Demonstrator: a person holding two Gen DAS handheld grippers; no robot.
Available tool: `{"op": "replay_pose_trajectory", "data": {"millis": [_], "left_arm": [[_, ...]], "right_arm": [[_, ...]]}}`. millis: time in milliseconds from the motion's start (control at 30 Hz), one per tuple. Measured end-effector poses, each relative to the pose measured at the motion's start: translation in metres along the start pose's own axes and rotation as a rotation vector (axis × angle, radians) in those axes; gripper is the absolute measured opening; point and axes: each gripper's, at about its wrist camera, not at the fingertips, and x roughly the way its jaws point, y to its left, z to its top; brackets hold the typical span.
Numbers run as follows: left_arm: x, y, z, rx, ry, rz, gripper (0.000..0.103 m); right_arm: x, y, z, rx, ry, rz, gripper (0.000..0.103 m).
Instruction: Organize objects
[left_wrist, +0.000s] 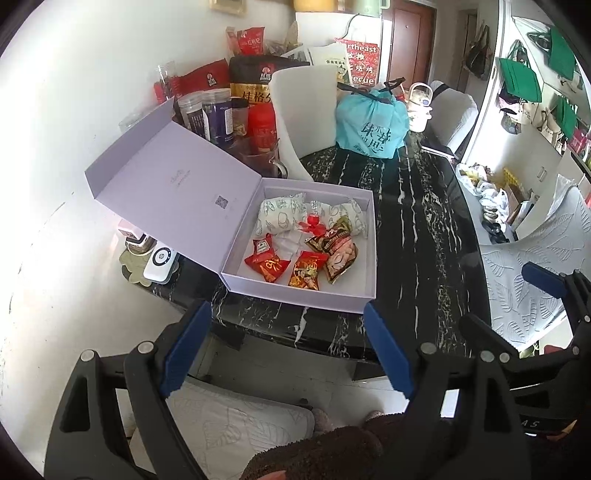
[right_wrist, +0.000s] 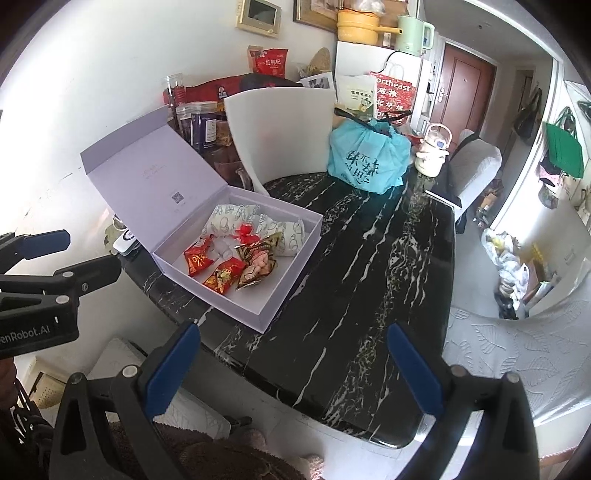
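While both pairs of jaws stand wide with nothing between them, neither touches anything on the bench (right_wrist: 351, 295). The left gripper (left_wrist: 288, 347) hangs off the near edge of the black marbled bench, its blue pads spread; the right gripper (right_wrist: 291, 365) does the same and looks wider still.

Outward from the left jaws, the open box (left_wrist: 364, 258) sits at twelve o'clock, just past the bench edge, with its near wall running across the view. From the right jaws the same box lies toward eleven o'clock and farther off, one corner turned toward them. So the left hand is, by my reading, the nearer one to the box — that is the relation the next move turns on.

Inside the box lie the snack packets (left_wrist: 306, 258), red ones at the near left and a dark gold one at the right, with pale patterned pouches (left_wrist: 280, 214) behind them. The lid (left_wrist: 166, 184) stands up and leans away at ten o'clock, hinged along the box's left wall.

If the job left is to shut the box, the lid's long edge runs roughly from seven o'clock to one o'clock in the left view — a reach up and left for the left hand. Beyond the box a teal bag (left_wrist: 371, 125) and jars (left_wrist: 210, 114) crowd the far bench.
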Motion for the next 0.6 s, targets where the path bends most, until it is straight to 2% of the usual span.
{"op": "replay_pose_trajectory", "data": {"millis": [600], "left_arm": [[0.0029, 0.0018, -0.0051, -0.003, 0.014, -0.026, 0.084]], "right_arm": [[0.0004, 0.0022, 0.0004, -0.017, 0.002, -0.001, 0.102]]}}
